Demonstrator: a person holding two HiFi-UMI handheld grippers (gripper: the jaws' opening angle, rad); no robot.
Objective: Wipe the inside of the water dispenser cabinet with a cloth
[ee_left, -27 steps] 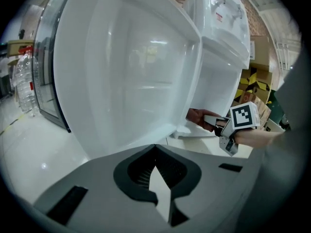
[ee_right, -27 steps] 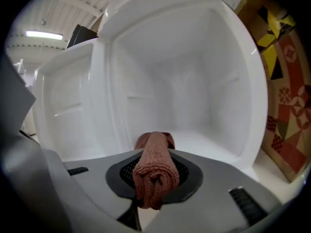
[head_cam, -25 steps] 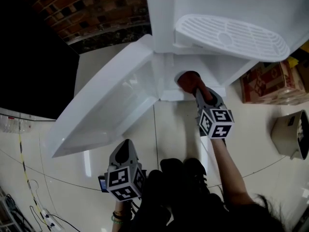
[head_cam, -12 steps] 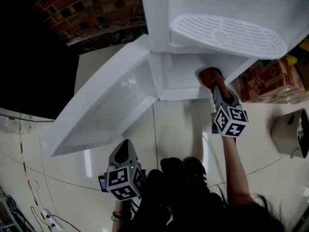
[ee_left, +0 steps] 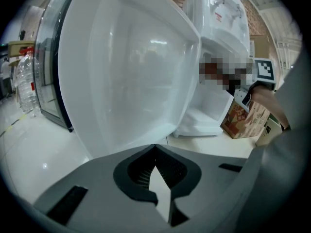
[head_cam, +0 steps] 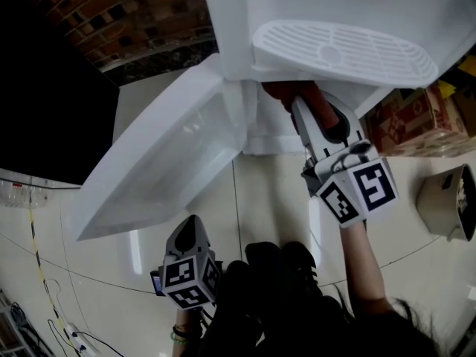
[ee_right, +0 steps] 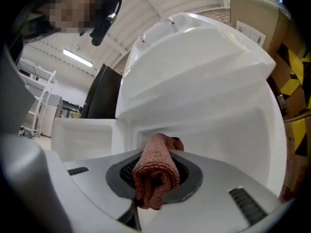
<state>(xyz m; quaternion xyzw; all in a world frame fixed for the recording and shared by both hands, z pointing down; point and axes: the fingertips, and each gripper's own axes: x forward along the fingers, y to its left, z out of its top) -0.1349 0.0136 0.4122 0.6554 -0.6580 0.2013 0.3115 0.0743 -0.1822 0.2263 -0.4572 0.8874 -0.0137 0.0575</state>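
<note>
Since half a second ago the right gripper has swung from the right side of the cabinet opening up to its upper left, just under the drip tray, and the cloth has gone with it.

The left gripper hangs low and well back from the work. Its jaws are closed, tips meeting with nothing between them. Ahead of those jaws and to their left the open door fills the view. The cabinet lies ahead to their right, well apart.

The right gripper's jaws are clamped on the reddish cloth. It is bunched into a roll whose long axis runs along the jaws, with its end poking out past the tips. Straight ahead of these jaws, just beyond the cloth's end, is the white inner wall of the cabinet. Whether the cloth touches it cannot be told.

The wiping looks to be under way. The right hand is much the nearer, so the next stroke should fall to it, pressing the cloth's end forward and dragging it across the wall.
</note>
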